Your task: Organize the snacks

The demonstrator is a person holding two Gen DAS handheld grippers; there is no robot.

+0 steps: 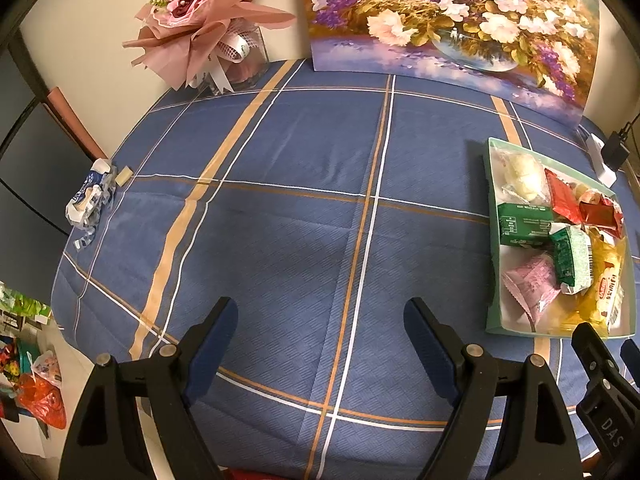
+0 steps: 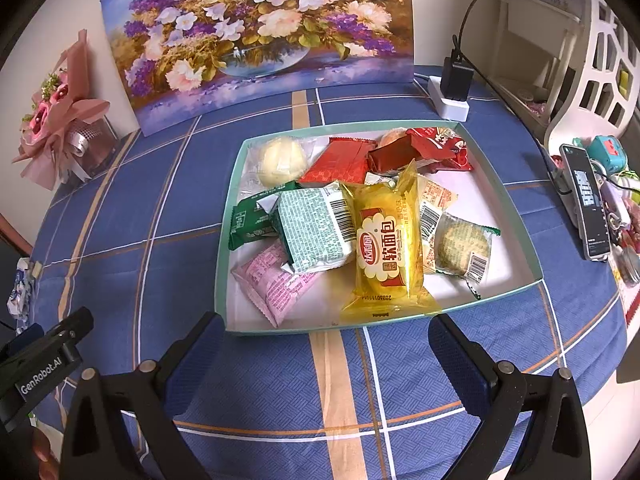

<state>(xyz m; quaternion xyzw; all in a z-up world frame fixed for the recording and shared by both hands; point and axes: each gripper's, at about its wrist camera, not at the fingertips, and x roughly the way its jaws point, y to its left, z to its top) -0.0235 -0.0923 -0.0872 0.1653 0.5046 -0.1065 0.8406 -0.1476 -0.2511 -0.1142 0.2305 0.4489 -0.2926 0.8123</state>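
The worktop, covered by a blue plaid cloth, is bare apart from a shallow green-rimmed box tray. All snacks in view are already gathered inside it, piled loosely: a yellow soft-bread packet on top, green, red and pink packets around. Sorting seems left. Left claw and right claw are both released, nothing grasped.
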